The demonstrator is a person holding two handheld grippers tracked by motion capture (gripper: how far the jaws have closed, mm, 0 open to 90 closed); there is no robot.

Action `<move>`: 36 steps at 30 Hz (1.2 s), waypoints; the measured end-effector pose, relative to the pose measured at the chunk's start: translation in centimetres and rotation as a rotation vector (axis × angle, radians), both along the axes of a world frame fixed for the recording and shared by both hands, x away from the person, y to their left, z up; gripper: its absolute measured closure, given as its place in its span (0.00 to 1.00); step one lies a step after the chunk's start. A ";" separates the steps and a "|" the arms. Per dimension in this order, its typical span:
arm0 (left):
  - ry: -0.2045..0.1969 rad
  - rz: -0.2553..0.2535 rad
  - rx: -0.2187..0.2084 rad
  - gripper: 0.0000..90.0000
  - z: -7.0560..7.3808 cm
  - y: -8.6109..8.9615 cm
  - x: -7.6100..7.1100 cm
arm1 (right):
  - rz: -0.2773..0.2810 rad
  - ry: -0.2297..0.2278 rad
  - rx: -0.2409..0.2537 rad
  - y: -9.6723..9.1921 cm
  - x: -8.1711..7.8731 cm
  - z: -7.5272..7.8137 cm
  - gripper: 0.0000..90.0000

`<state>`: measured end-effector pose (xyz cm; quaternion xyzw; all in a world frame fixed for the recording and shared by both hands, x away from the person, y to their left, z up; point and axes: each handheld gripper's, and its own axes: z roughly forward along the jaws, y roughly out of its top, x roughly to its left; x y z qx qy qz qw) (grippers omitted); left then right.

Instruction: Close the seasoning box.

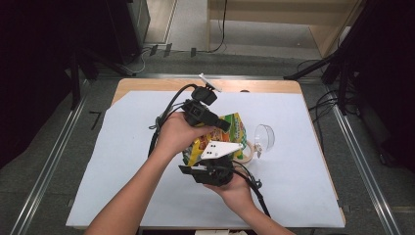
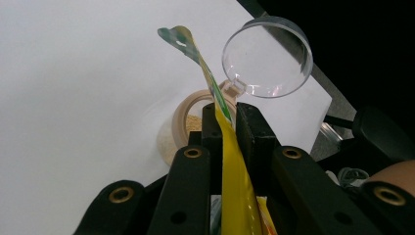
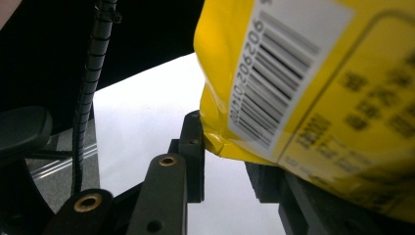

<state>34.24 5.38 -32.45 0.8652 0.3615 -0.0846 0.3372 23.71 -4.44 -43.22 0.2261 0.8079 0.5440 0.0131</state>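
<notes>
Centre of the high view, over the white-covered counter [image 1: 122, 161]: both hands hold a yellow snack bag [image 1: 231, 128] up off the surface. Left tool [image 1: 215, 121] sits just left of and above the bag, with the person's left hand [image 1: 176, 132] wrapped round its body. Left gripper view shows its two black jaws pressed together on the bag's thin yellow edge [image 2: 235, 166], which runs up between them to a green-tipped corner at upper centre of that frame. Left tool is clamped on the bag.

Below the bag in the high view is the right tool [image 1: 208, 169], held from underneath by the right hand [image 1: 240, 188], white plate on top. Right gripper view: the bag's barcode side [image 3: 293, 83] fills the upper right, and its lower corner sits between the jaws, touching the left one; the right jaw is mostly hidden behind the bag, so grip looks clamped but contact on that side can't be confirmed.

Right of the bag: beige jar [image 1: 248, 152] with grainy contents [image 2: 193, 122], open, its clear lid [image 1: 265, 135] flipped up on the hinge, standing on the counter.
</notes>
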 end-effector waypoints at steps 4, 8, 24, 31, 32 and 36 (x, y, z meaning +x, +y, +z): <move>0.001 0.002 -0.003 0.92 -0.1 0.1 0.0 | 0.014 0.015 0.001 0.0 0.2 0.0 0.81; -0.003 0.000 -0.003 0.92 0.0 -0.1 -0.1 | 0.004 0.005 0.004 0.0 0.1 0.0 0.80; -0.001 0.001 0.001 0.92 0.0 -0.1 0.1 | 0.013 0.012 -0.004 -0.1 0.3 0.0 0.80; 0.002 0.006 0.000 0.92 -0.1 0.0 0.1 | 0.020 0.016 -0.012 0.0 0.3 0.0 0.80; 0.003 0.007 -0.004 0.92 -0.1 0.1 0.1 | 0.022 0.018 -0.014 -0.1 0.3 0.1 0.80; 0.001 0.006 -0.001 0.92 -0.1 0.0 0.1 | 0.019 0.018 -0.013 0.0 0.3 0.0 0.80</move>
